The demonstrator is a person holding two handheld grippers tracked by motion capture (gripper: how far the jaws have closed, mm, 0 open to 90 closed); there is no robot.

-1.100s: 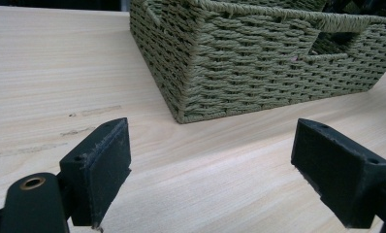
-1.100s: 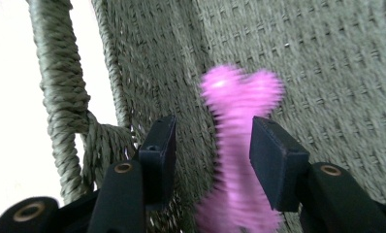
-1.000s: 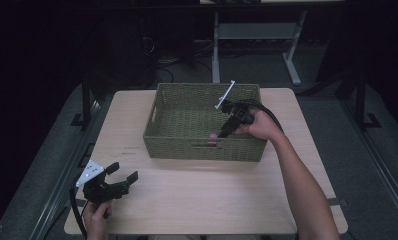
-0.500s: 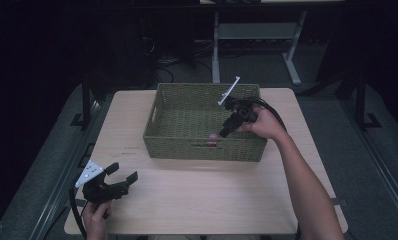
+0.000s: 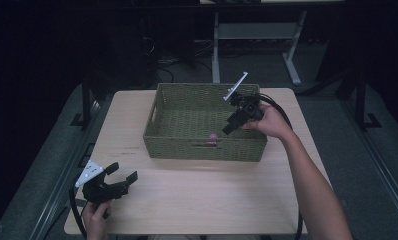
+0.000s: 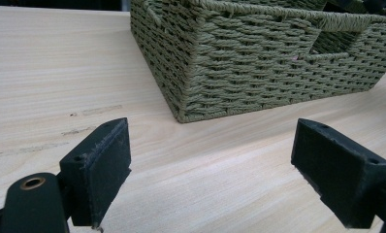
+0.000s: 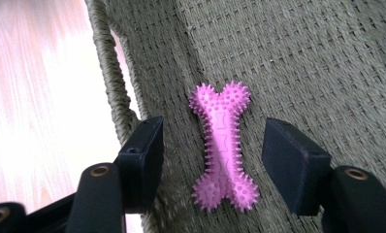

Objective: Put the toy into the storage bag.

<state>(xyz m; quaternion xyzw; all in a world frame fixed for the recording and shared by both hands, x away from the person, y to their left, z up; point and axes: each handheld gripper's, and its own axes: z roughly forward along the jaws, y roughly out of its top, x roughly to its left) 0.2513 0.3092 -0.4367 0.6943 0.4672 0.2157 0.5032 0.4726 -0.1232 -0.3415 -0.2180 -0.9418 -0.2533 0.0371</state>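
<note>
Both grippers agape | right gripper over pink bone (basket wall half-hides it) | left gripper empty

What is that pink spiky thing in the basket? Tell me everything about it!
The pink bone toy is shaped like a dog bone, with knobby ends and small soft-looking spikes all over; it looks like rubber. It lies flat on the woven floor of the green basket, near the front wall. In the right gripper view it sits between the open jaws of the right gripper, which hangs above it without touching. Only the basket floor touches it. In the high view it is just a small pink spot.
</note>
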